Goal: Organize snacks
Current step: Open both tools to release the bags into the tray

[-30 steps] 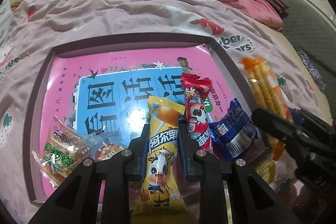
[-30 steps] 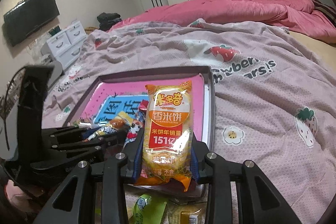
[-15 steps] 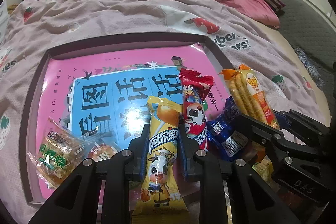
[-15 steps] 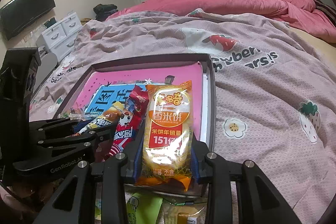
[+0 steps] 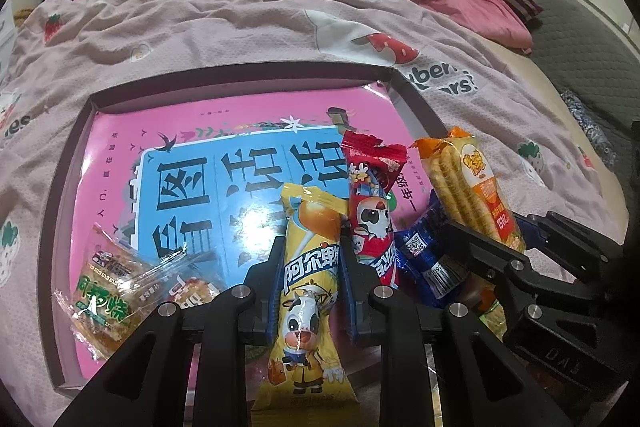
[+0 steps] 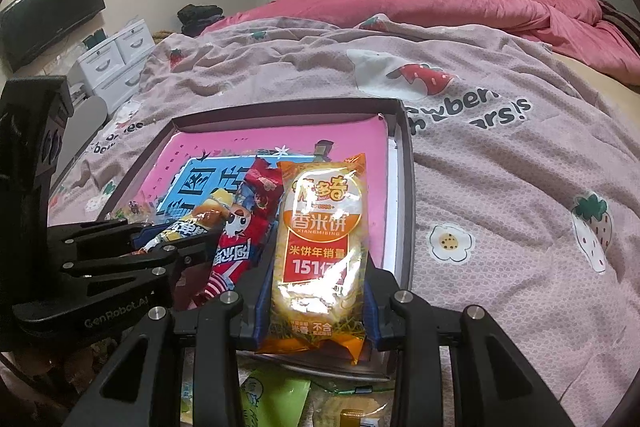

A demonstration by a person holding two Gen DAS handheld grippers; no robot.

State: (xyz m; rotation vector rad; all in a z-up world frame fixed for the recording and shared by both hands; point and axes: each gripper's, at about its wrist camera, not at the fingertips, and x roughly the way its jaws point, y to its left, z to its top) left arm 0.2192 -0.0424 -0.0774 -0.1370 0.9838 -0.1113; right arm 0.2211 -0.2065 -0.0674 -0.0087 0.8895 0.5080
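Right gripper (image 6: 316, 307), fingers clenched on orange rice-cracker packet (image 6: 320, 251), now arrived over shallow dark tray (image 5: 416, 99) beside left gripper (image 5: 308, 291) grasping yellow cow-print snack bar (image 5: 308, 287); both await placing

1. Warm, moderately bright indoor light from overhead — white glare on the glossy pink-and-blue printed sheet (image 5: 224, 211) near its middle.
2. Glare also whitens the shiny orange rice-cracker wrapper (image 6: 320, 255).
3. Fisheye bending and black vignette at every corner; focus is sharp.

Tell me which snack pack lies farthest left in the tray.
The clear-wrapped pack with green lettering, alone near the dark shallow tray's left edge; the other packs cluster right.
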